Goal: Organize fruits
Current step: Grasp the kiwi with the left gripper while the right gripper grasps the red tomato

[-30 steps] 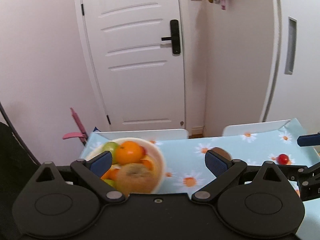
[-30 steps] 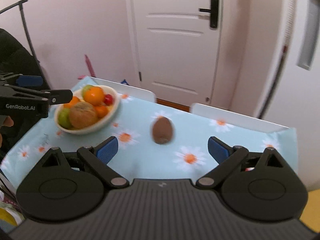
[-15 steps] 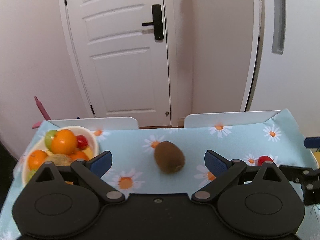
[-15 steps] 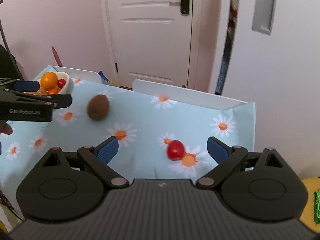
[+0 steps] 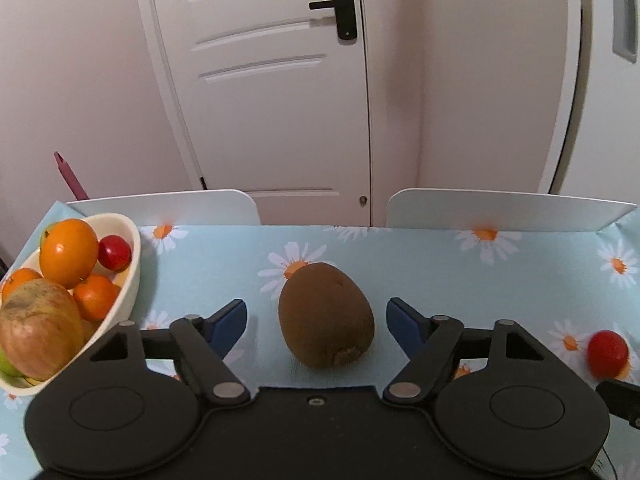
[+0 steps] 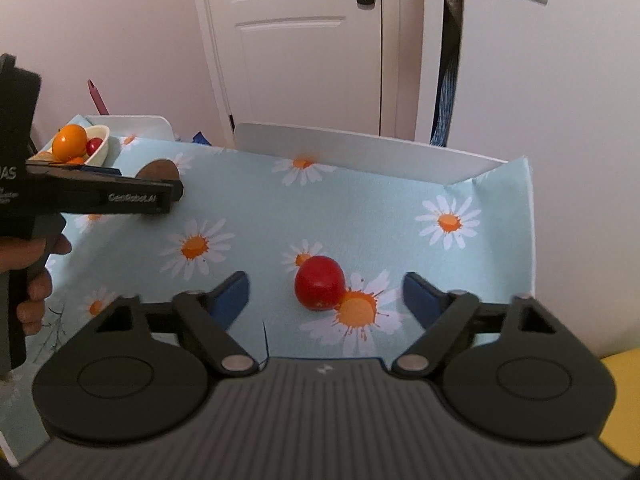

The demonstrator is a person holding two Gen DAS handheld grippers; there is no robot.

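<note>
A brown kiwi (image 5: pixel 326 316) lies on the daisy tablecloth between the open fingers of my left gripper (image 5: pixel 316 320), with a gap on each side. A small red fruit (image 6: pixel 320 288) lies between the open fingers of my right gripper (image 6: pixel 326 300), untouched; it also shows at the right edge of the left wrist view (image 5: pixel 607 354). A white bowl (image 5: pixel 128 280) at the left holds oranges, an apple and a small red fruit. In the right wrist view the left gripper (image 6: pixel 100 196) hides most of the kiwi (image 6: pixel 158 170).
Two white chair backs (image 5: pixel 500 208) stand at the far table edge, before a white door (image 5: pixel 272 80). The table's right edge (image 6: pixel 530 220) lies close to the red fruit. A pink stick (image 5: pixel 70 176) leans behind the bowl.
My left gripper has swung right from the bowl and closed in around the kiwi. My right gripper has swung right from the kiwi and lowered around the red fruit.
</note>
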